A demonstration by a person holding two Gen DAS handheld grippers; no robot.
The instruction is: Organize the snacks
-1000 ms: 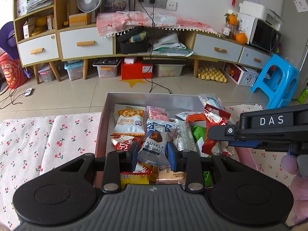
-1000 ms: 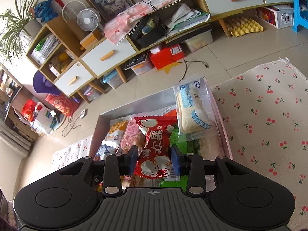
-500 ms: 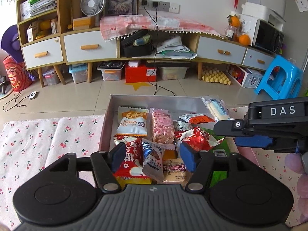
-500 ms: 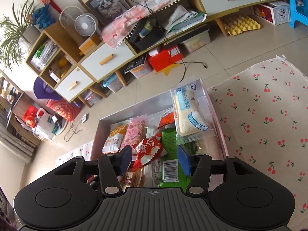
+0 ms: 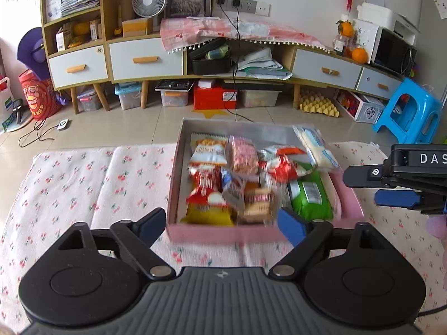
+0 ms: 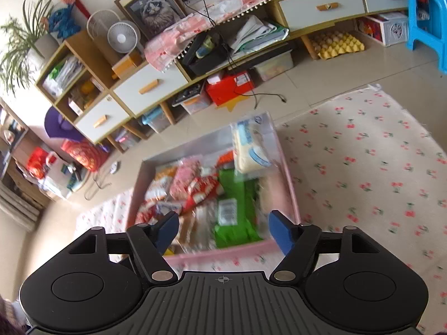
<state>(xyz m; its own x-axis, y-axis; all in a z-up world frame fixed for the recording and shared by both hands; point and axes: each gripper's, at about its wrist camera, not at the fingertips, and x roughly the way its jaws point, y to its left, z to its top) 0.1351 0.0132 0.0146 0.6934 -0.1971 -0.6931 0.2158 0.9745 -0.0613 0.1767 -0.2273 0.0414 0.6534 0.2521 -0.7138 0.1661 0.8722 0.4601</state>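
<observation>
A pink box (image 5: 178, 189) full of snack packets sits on the cherry-print cloth. In it lie a green packet (image 5: 308, 195), a white bread packet (image 5: 315, 145), a red packet (image 5: 282, 164) and a small chocolate packet (image 5: 233, 187). My left gripper (image 5: 220, 223) hovers in front of the box's near wall, its jaws opening with nothing between them. My right gripper (image 6: 223, 229) is over the box's near end above the green packet (image 6: 234, 209), jaws also opening and empty. It shows from the side in the left wrist view, right of the box (image 5: 380, 185).
The cherry-print cloth (image 5: 83, 184) spreads on both sides of the box. Beyond the table is a tiled floor, a long low cabinet (image 5: 145, 58) with bins under it, and a blue stool (image 5: 410, 111). A pink plush (image 5: 435, 226) sits at the right edge.
Both grippers let go of their packets, the left the chocolate one and the right the red one, which now lie in the box. Both opened wide and drew back and up.
</observation>
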